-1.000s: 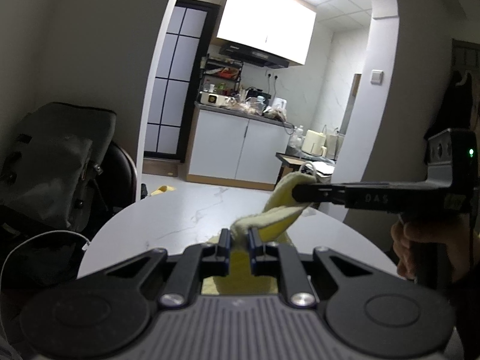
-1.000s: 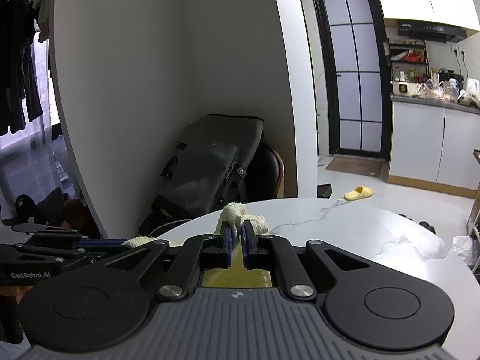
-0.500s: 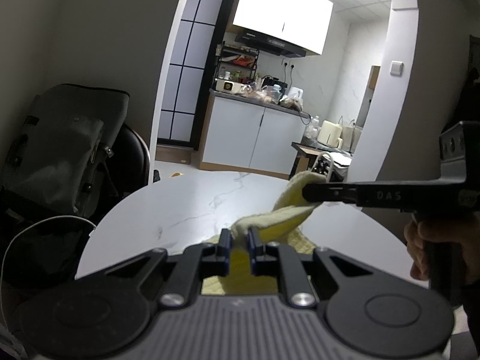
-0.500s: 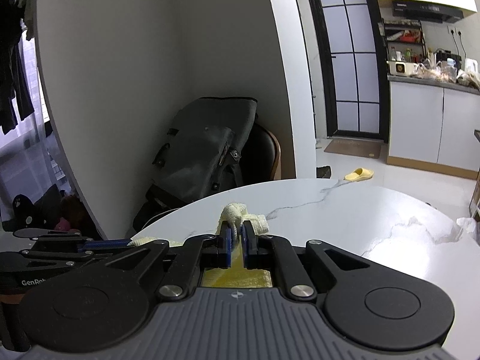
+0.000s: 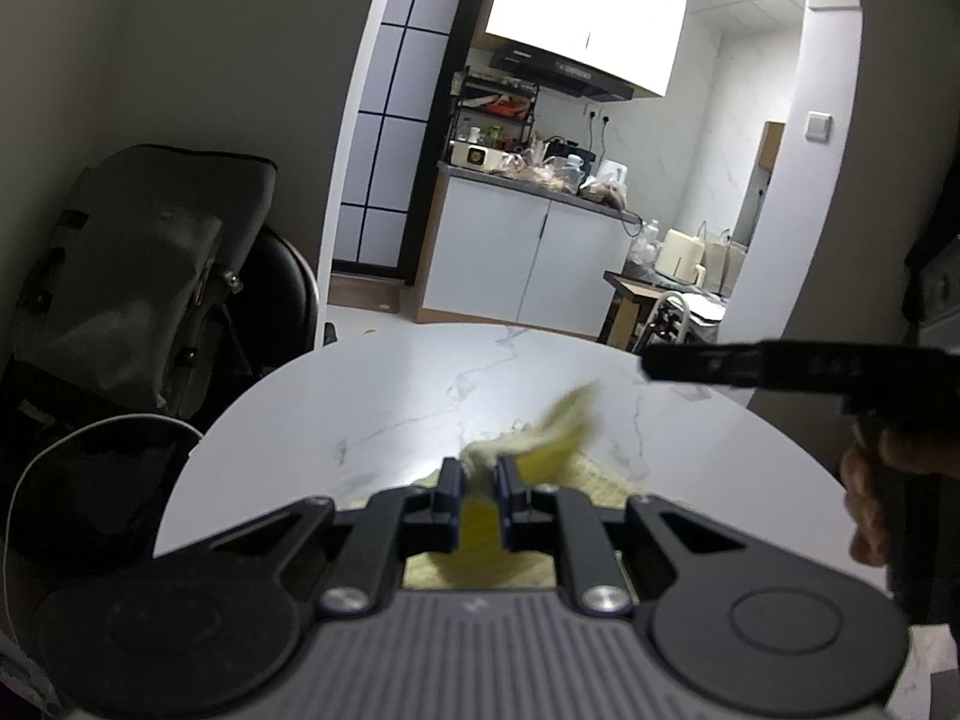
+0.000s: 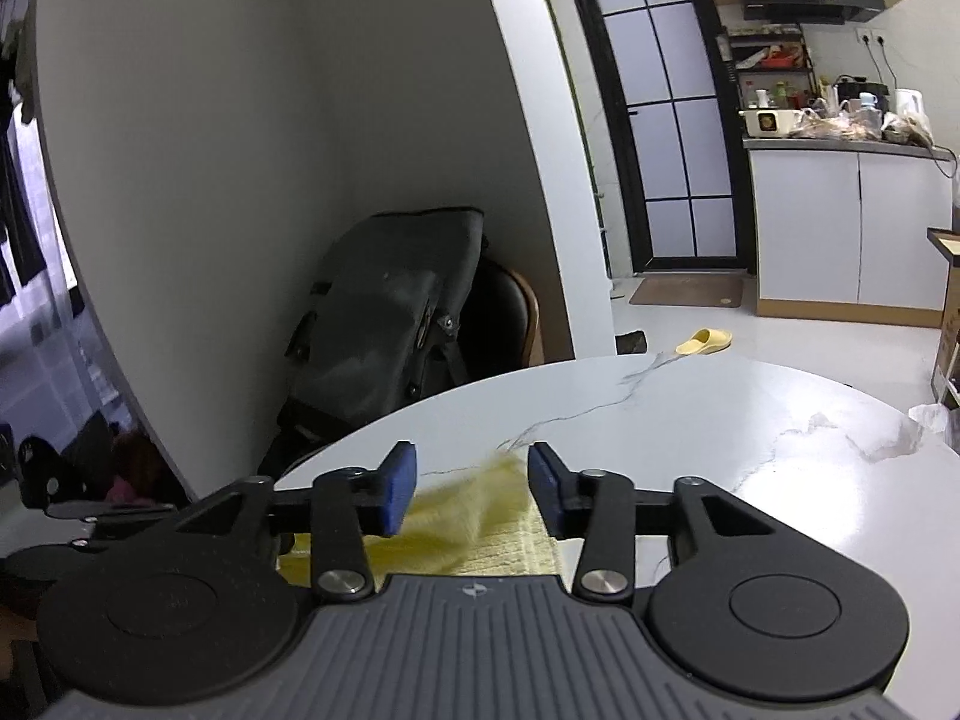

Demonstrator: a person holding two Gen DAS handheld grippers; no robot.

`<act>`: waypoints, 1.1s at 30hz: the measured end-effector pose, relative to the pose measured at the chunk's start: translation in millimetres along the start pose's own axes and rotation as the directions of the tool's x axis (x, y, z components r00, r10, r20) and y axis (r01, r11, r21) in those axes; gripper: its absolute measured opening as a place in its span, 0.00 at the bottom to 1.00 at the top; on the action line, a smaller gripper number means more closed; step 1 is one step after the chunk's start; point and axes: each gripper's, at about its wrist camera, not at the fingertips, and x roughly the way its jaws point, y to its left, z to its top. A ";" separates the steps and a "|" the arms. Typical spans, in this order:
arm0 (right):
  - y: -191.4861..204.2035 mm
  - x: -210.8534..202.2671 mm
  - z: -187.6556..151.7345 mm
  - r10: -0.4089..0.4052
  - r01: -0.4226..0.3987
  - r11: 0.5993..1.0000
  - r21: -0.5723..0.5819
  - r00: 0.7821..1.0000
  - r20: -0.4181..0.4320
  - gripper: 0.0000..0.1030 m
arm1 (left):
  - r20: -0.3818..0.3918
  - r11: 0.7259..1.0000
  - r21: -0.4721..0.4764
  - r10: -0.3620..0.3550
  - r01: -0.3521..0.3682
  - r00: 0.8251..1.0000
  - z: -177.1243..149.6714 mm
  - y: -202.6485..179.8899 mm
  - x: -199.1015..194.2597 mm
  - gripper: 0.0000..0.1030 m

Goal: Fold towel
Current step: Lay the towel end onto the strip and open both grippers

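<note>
A: Right gripper (image 6: 471, 489) fingers spread; towel (image 6: 480, 516) corner between them, blurred, apparently loose. Left gripper (image 5: 478, 489) pinches the other corner, just above the table (image 5: 390, 396).

B: Risk: with one corner loose, the fold could land skewed or bunch up if the left drags it.

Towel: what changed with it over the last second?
The right hand-held gripper opened and let go of the towel; that corner is dropping, blurred, toward the table. The left hand-held gripper stays shut on its corner.
</note>
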 end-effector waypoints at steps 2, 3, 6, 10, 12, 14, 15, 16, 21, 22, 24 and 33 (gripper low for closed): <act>-3.2 0.9 -2.1 -0.003 0.003 1.000 0.003 1.000 -0.017 0.46 | -0.001 1.000 -0.002 0.002 -0.002 1.000 0.1 1.0 1.3 0.12; -4.3 1.9 -3.2 -0.003 0.003 1.000 0.004 1.000 -0.029 0.46 | -0.004 1.000 -0.001 0.009 -0.009 1.000 0.4 1.8 2.3 0.12; -4.5 8.3 -9.1 -0.004 0.002 1.000 -0.013 0.996 -0.084 0.46 | -0.009 1.000 0.004 0.023 -0.023 1.000 1.0 3.0 5.0 0.12; -4.9 15.2 -19.0 -0.008 0.004 1.000 -0.030 0.991 -0.135 0.46 | -0.009 0.999 0.007 0.042 -0.042 0.999 2.4 6.2 8.3 0.13; -7.0 17.7 -23.2 -0.015 0.011 0.999 -0.030 0.987 -0.158 0.46 | -0.010 0.999 0.002 0.055 -0.055 0.998 3.1 8.3 9.6 0.13; -9.1 20.4 -28.0 -0.020 0.013 0.999 -0.038 0.981 -0.191 0.45 | -0.013 0.997 -0.005 0.075 -0.076 0.997 3.5 10.9 11.5 0.13; -9.5 21.2 -29.8 -0.026 0.017 0.999 -0.045 0.979 -0.203 0.45 | -0.013 0.997 -0.007 0.083 -0.083 0.997 3.5 11.7 12.1 0.14; -9.8 21.9 -31.5 -0.031 0.021 0.998 -0.051 0.977 -0.212 0.45 | -0.014 0.996 -0.008 0.094 -0.094 0.995 3.2 12.5 13.1 0.17; -10.6 22.5 -37.1 -0.043 0.026 0.997 -0.072 0.968 -0.246 0.45 | 0.007 0.991 -0.024 0.129 -0.129 0.992 3.1 14.6 14.5 0.37; -10.0 22.1 -37.7 -0.043 0.024 0.997 -0.078 0.968 -0.248 0.45 | 0.012 0.991 -0.028 0.135 -0.135 0.991 3.8 15.1 14.6 0.43; -8.4 20.8 -37.7 -0.040 0.019 0.996 -0.087 0.969 -0.242 0.45 | 0.024 0.989 -0.031 0.143 -0.142 0.989 4.4 15.4 13.6 0.48; -0.9 28.4 -44.0 -0.034 -0.006 0.991 -0.135 0.956 -0.290 0.36 | -0.014 0.990 -0.013 0.141 -0.141 0.990 -1.3 11.9 13.6 0.50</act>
